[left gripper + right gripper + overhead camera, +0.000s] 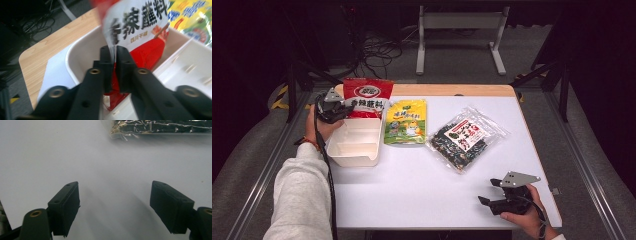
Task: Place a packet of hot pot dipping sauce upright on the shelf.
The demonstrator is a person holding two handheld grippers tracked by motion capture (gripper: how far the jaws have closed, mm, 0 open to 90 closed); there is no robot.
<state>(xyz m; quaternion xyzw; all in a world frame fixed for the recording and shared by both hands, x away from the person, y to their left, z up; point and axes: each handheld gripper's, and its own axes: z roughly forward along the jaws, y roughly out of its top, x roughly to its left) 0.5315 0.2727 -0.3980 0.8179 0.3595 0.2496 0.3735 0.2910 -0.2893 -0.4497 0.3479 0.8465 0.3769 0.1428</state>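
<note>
white tray (354, 145) sits at the left side of the table (422, 190), a shallow plastic box with dividers that split it into compartments. red sauce packet (366, 97) stands tilted at the tray's far end, its lower part down inside the far compartment and its top leaning up over the rim. the other compartments in the high view look bare. left gripper (332, 107) comes in from the tray's left side; in the left gripper view its jaws are nearly together with the packet's (140, 30) thin edge between them, though the picture is too blurred to say how firmly the pads press on it.

yellow packet (405, 121) lies flat on the table just beside the tray's right wall. clear bag of dark snacks (466, 138) lies flat further right, apart from the yellow one.

right gripper (492, 192) rests near the table's near right corner, well apart from the tray, jaws spread wide with nothing between them; its own view shows bare tabletop and the edge of the clear bag (160, 127) ahead.
</note>
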